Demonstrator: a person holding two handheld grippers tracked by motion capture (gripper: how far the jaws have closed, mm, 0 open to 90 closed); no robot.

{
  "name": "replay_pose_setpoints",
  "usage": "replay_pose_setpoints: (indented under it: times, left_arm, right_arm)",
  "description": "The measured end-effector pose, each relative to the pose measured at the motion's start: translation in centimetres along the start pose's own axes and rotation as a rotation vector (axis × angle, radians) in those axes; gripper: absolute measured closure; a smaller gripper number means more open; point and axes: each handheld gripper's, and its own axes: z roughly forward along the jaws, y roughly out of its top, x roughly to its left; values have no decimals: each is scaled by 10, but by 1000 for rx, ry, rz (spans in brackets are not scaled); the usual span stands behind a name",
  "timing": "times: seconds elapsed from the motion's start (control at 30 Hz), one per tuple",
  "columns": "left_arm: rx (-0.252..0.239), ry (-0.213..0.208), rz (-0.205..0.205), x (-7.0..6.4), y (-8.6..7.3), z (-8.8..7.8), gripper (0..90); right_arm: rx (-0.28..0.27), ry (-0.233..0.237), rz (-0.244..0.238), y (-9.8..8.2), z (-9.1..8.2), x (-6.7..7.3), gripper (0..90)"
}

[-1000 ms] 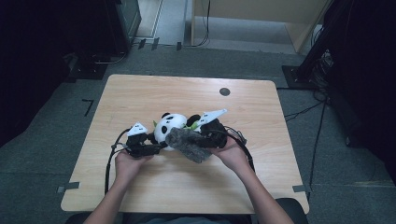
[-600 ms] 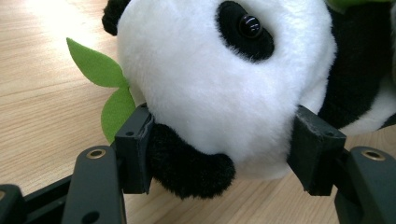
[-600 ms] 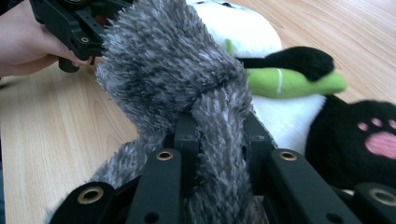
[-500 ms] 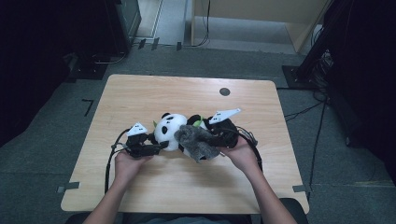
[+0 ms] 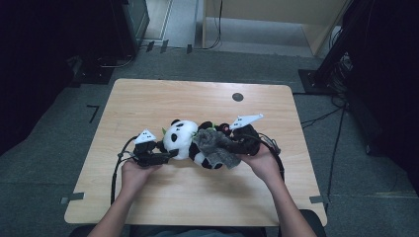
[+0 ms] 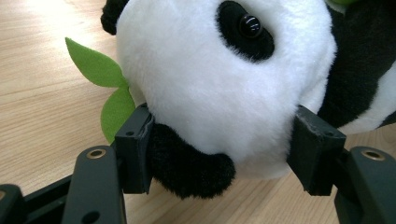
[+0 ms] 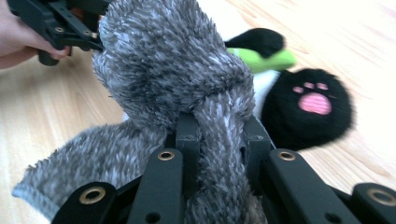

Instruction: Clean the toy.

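light: bright tabletop, dark surroundings | shadows: soft | blur: near fur and black paw soft | glare: mild

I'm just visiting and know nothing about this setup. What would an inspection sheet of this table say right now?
Surface: wooden table, with a small dark round mark near the far edge.
Job's things: plush panda lying mid-table; grey fuzzy cloth draped over its body.
Clutter: nothing seen.
Grippers: left gripper clamps the panda's head between its jaws; right gripper is shut on a bunched fold of the cloth.
Cables: a black cable loops from the left gripper; more cables lie on the floor at the right.
Surroundings: grey carpet floor, dark equipment behind the table.
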Motion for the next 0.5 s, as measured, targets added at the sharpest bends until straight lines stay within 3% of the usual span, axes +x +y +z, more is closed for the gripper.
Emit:
replay_pose_setpoints:
  times: [0.3,0.37,0.4,0.5]
  left_arm:
    - [3,2,-2,1,0,0,342]
    - [6,-3,-11,2,-1,0,341]
    - [7,-3,-11,2,-1,0,341]
    - [4,-3,-16,2,-1,1,341]
  right_arm:
    - [15,-31,29,-8,-9,-10,754]
    - [33,-64,22,-9,-10,-11,757]
    - [62,-109,0,-10,-11,-12,758]
    - [64,-116,35,-14,-18,-18,762]
